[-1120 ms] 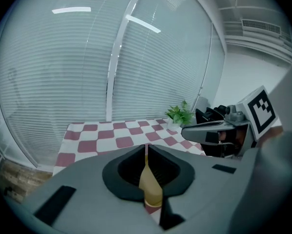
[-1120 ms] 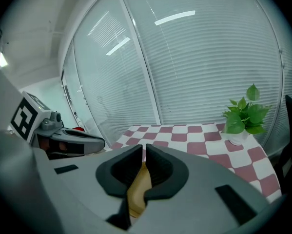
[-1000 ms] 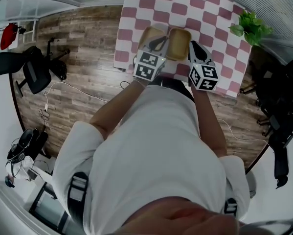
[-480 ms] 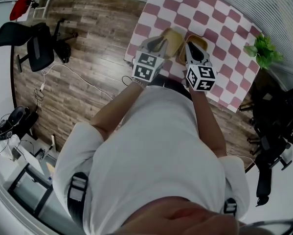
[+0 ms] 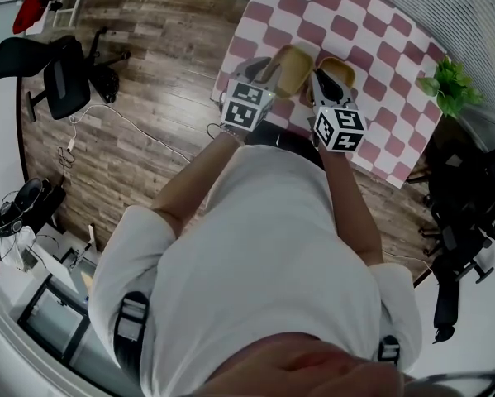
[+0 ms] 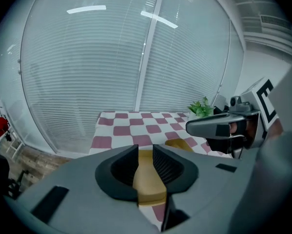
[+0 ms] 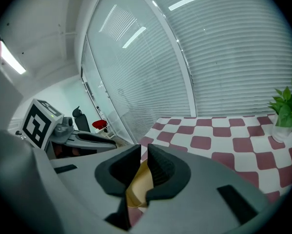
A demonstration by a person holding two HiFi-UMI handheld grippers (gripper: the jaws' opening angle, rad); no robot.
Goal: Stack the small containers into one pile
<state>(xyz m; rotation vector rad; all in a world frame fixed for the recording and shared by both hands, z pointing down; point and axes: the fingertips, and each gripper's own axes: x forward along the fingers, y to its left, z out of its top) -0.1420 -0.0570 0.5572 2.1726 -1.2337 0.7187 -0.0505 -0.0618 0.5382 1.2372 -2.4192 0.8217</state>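
Containers (image 5: 295, 64) tight in left claw (image 5: 268, 70), right claw (image 5: 322, 83).

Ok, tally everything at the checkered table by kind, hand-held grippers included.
Tan containers: 2 (left container, right container)
Hand-held grippers: 2 (left hand-held gripper, right hand-held gripper), each clamped on one container
Potted plant: 1
Total: 5

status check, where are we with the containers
Left gripper shut on left container rim. Right gripper shut on right container rim. Containers side by side over checked cloth, not stacked yet. Plant off at the corner, nothing between.
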